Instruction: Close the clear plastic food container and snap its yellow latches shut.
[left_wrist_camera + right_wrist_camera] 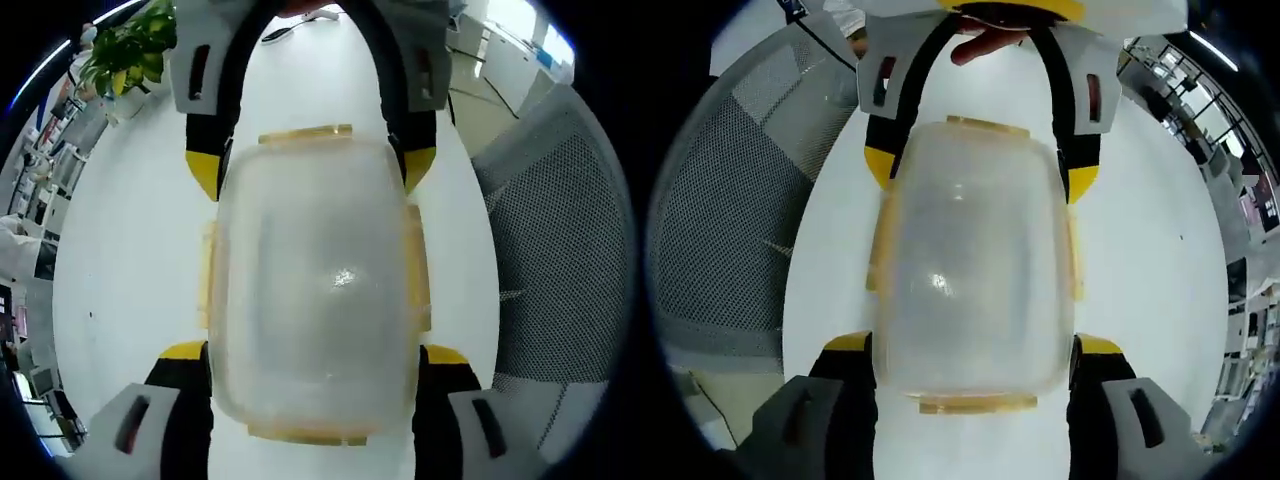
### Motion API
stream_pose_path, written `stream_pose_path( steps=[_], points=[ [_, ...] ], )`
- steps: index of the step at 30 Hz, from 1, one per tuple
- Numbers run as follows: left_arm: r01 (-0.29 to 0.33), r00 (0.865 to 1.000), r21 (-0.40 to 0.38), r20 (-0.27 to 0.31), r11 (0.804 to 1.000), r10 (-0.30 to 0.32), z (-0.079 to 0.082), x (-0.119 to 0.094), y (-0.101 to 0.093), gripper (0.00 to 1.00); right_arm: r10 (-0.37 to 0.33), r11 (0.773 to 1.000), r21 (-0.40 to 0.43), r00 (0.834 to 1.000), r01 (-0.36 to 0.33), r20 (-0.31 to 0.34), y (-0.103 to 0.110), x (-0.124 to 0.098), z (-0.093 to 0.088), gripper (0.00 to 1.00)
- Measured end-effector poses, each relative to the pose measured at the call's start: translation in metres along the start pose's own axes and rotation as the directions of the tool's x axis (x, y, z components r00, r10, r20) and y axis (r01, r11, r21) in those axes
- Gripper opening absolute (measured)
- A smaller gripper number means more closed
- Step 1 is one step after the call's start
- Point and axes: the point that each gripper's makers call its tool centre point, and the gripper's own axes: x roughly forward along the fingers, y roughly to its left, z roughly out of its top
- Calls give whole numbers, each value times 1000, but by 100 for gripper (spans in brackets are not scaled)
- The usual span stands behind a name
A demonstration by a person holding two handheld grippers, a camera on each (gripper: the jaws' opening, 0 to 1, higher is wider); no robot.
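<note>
Glossy white table [130,250]; frosted rounded plastic container [318,290], both claws [318,360] [975,350] wide, straddling opposite ends.

An office or lab — white table [130,250], mesh chair [560,260], potted plant [130,45], shelving.

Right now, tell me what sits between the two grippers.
The clear container on the white table, flanked by the left gripper and right gripper from opposite ends, in both views.
</note>
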Motion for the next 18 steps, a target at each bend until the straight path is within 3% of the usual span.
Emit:
stream_pose_path(
  steps=[7,12,18],
  points=[
    [-10,1000,7,-15,1000,10,-5,0,-1,80,1,1000,7,1000,-1,-3,2,-1,4,76],
    [-12,1000,30,-29,999,12,-17,-3,-4,80,-12,999,36,999,11,34,7,2,17,76],
    [-14,999,14,-34,1000,14,-34,-8,-7,80,-6,1000,19,1000,6,25,8,8,33,76]
  ],
)
